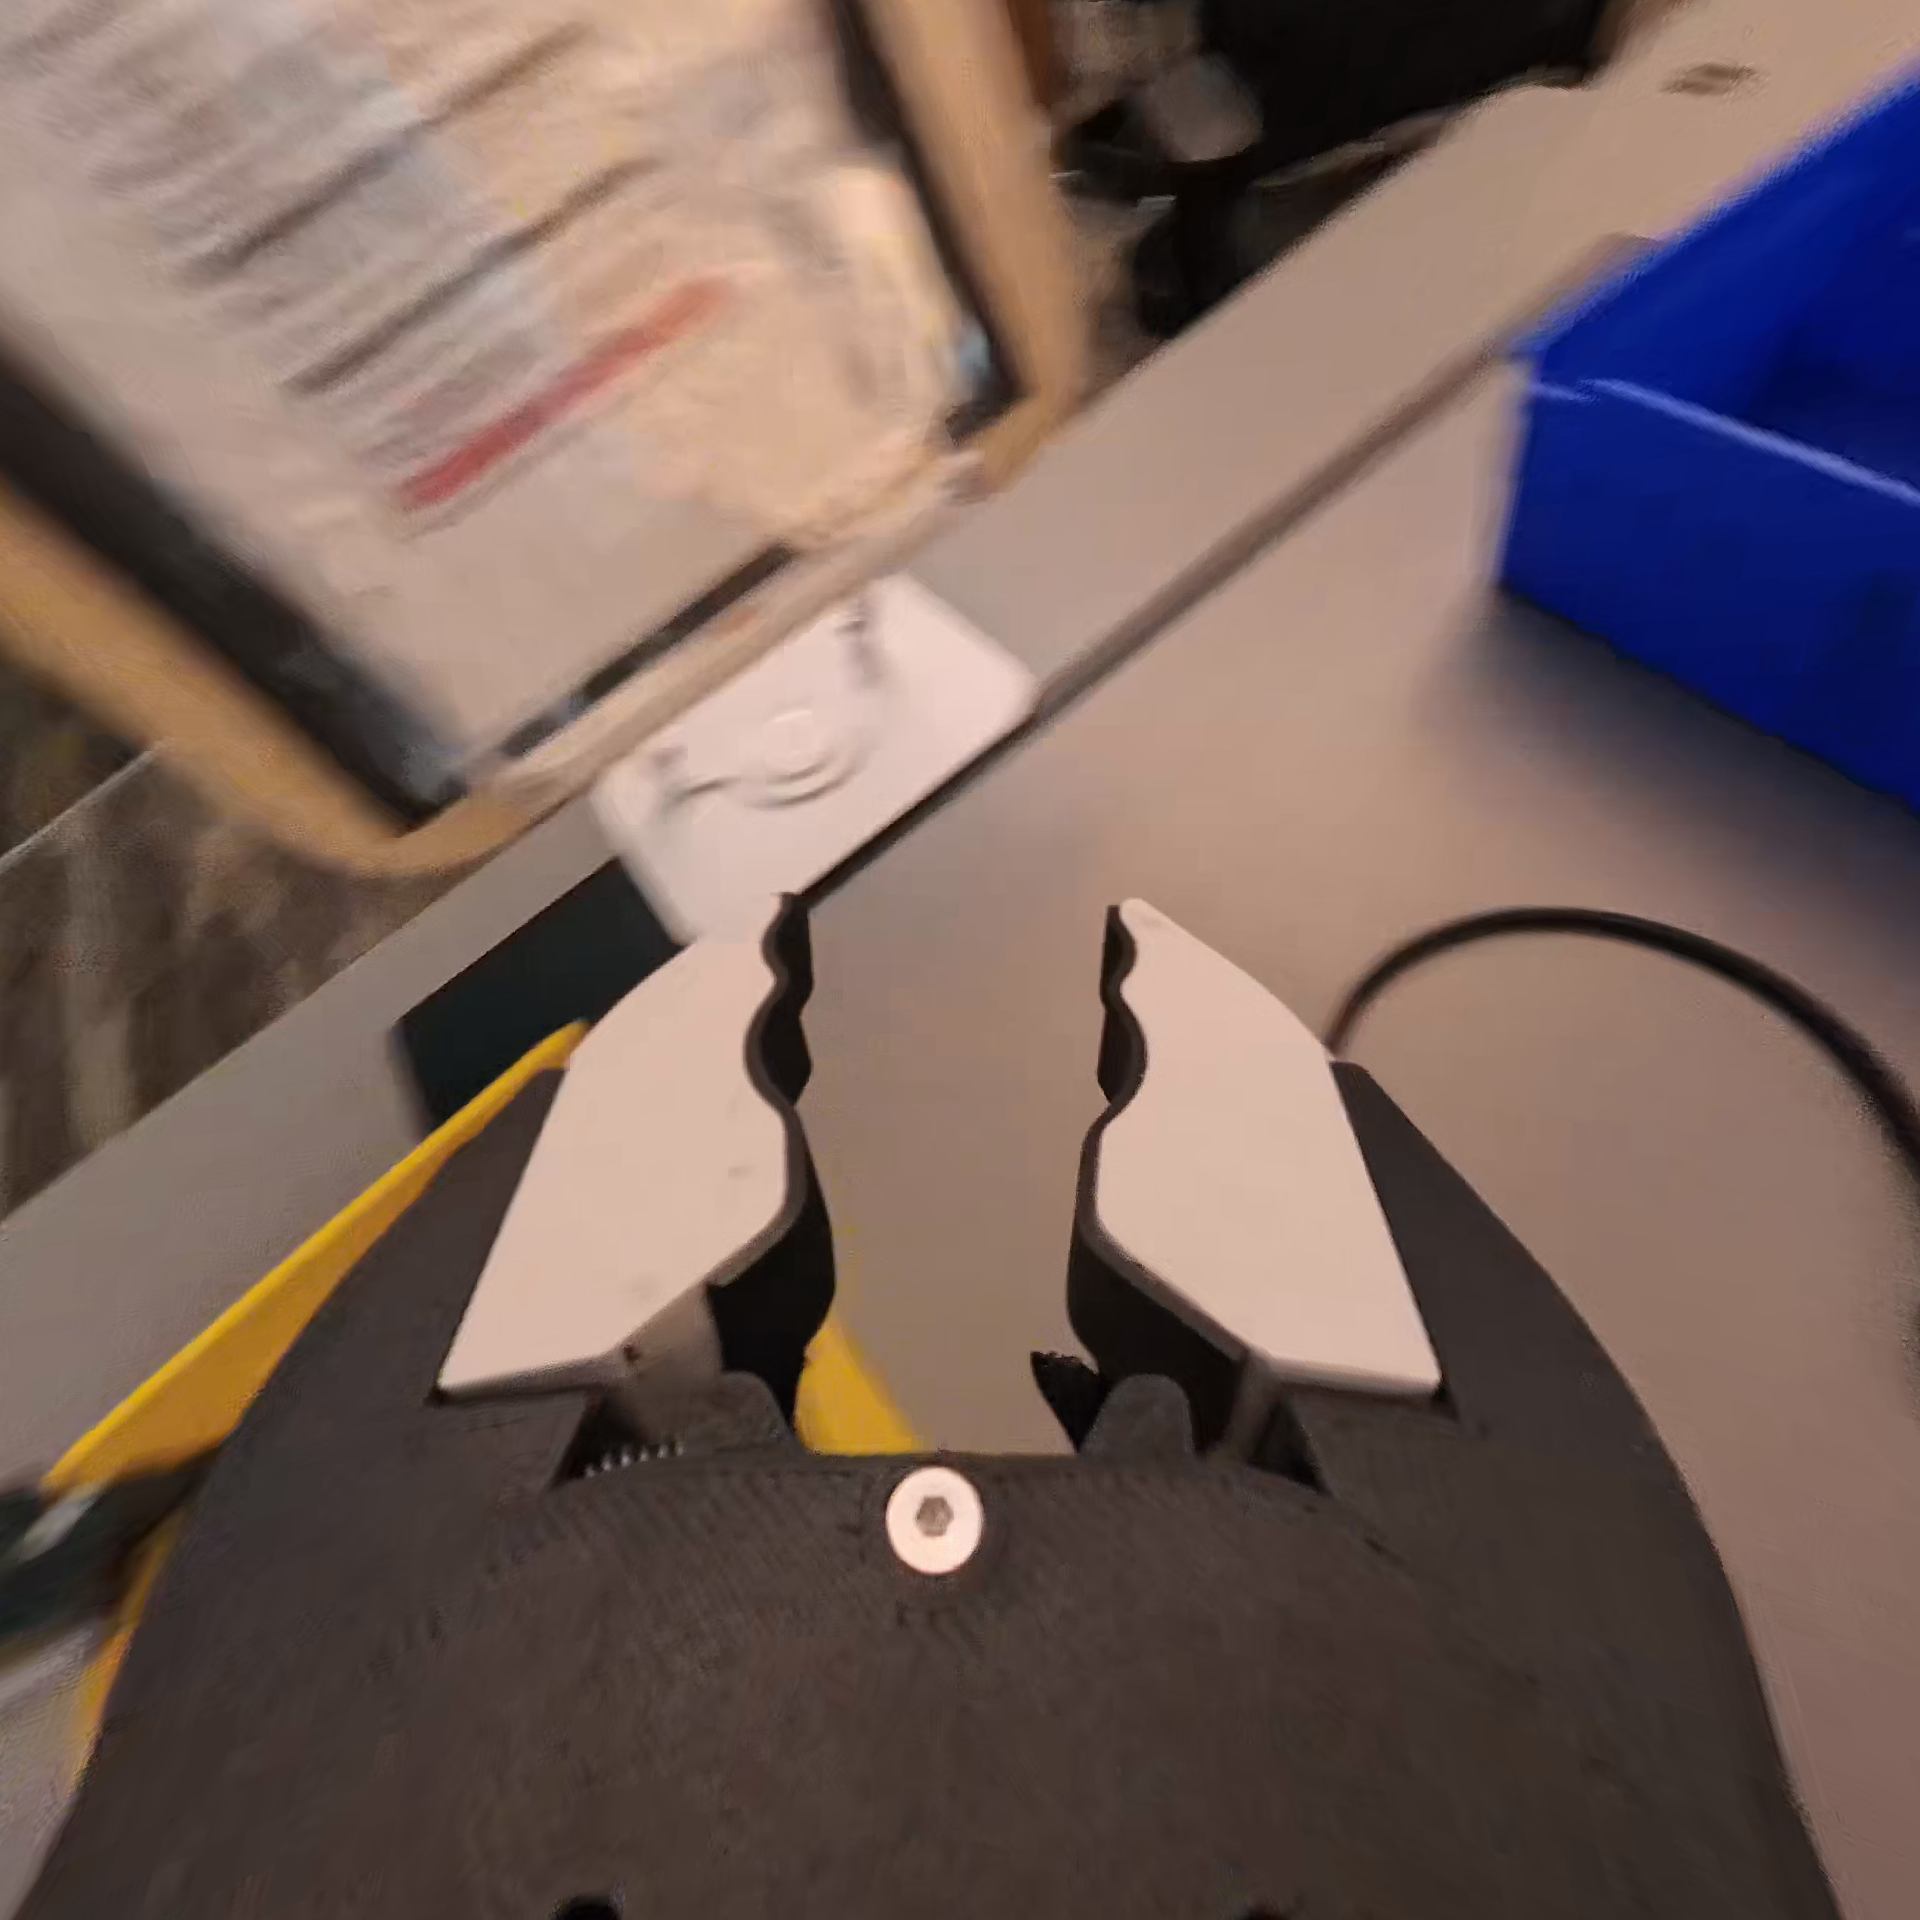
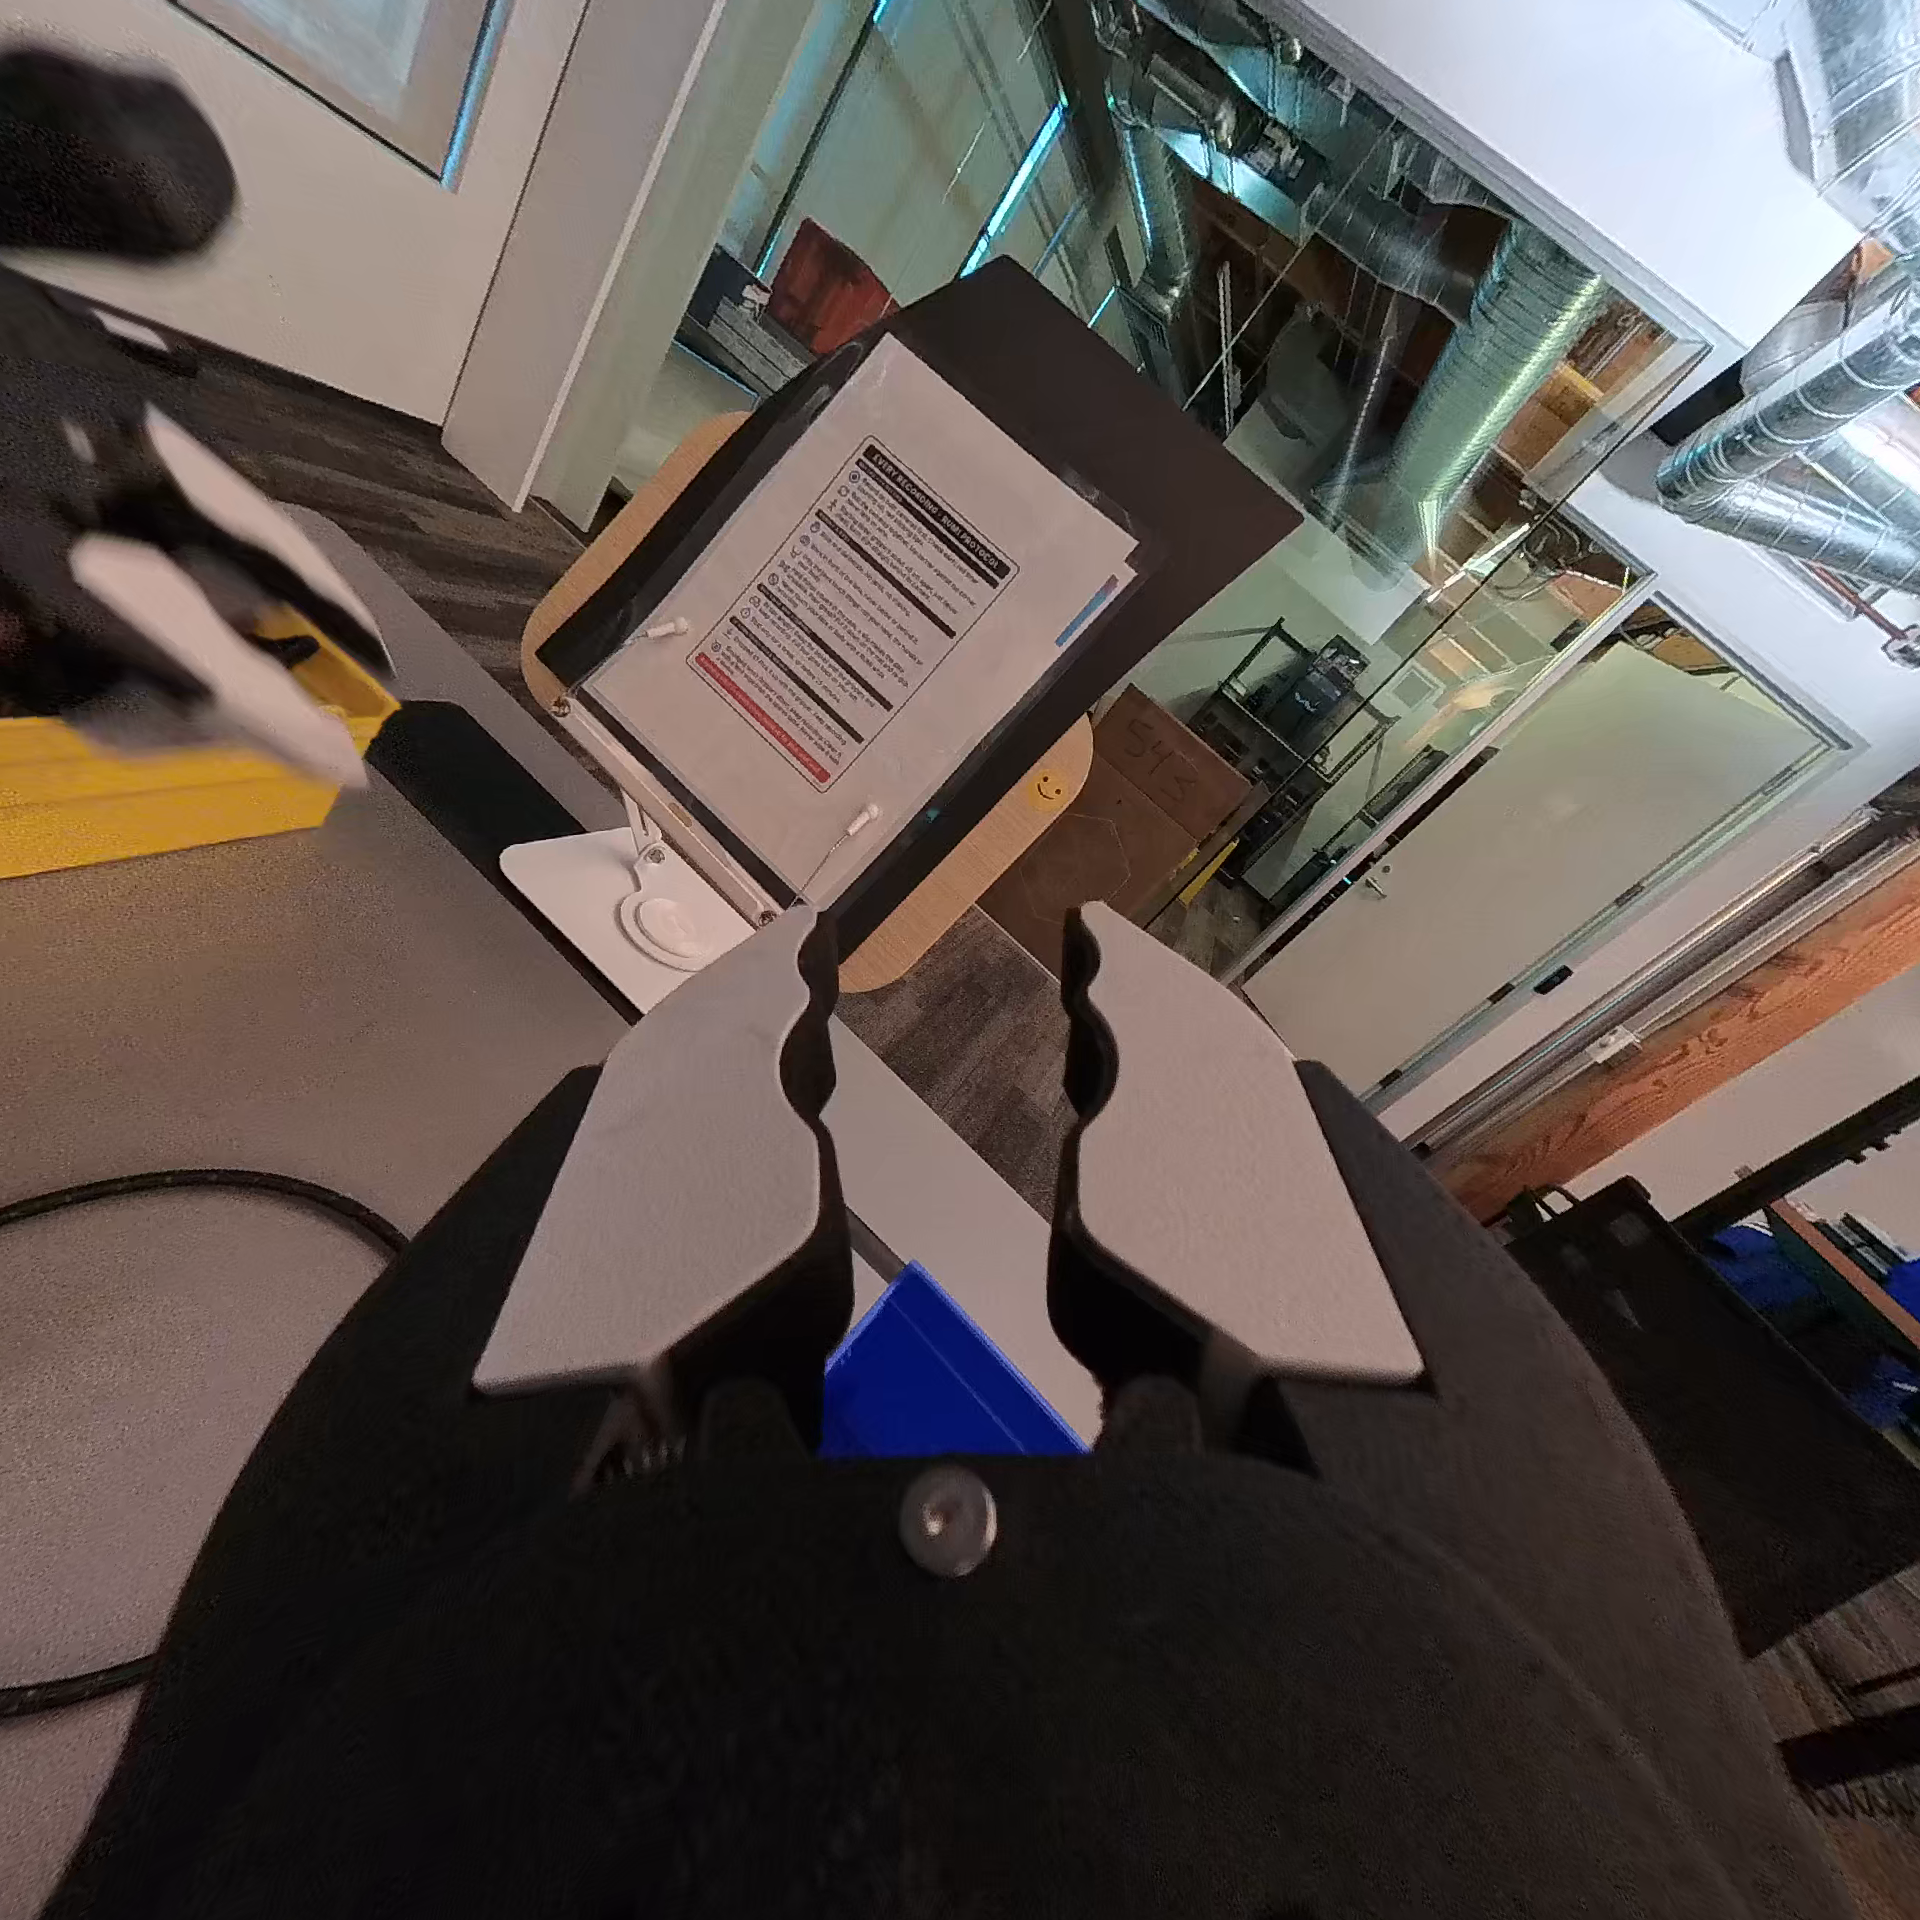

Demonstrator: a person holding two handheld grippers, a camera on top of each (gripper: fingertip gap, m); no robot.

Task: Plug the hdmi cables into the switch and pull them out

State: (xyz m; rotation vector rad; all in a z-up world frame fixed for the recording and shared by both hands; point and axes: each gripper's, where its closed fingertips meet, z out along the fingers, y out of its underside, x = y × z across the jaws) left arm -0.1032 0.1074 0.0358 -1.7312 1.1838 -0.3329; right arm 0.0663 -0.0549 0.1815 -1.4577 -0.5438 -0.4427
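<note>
At centre frame, both views: left gripper point(image 1: 951, 920) and right gripper point(image 2: 940, 925) parted, holding nothing. Thin black cable point(image 1: 1621, 961) loose on grey surface point(image 1: 1299, 831); switch unseen, plugging judged outstanding.

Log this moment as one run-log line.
left gripper: open, empty | right gripper: open, empty | black cable: on grey table, ungrasped | switch: not visible

The right gripper point(image 2: 940, 935) has its jaws apart and empty above the grey tabletop point(image 2: 260, 1008), pointing toward a framed sheet point(image 2: 831, 634); a black cable point(image 2: 208, 1184) lies at left.
</note>
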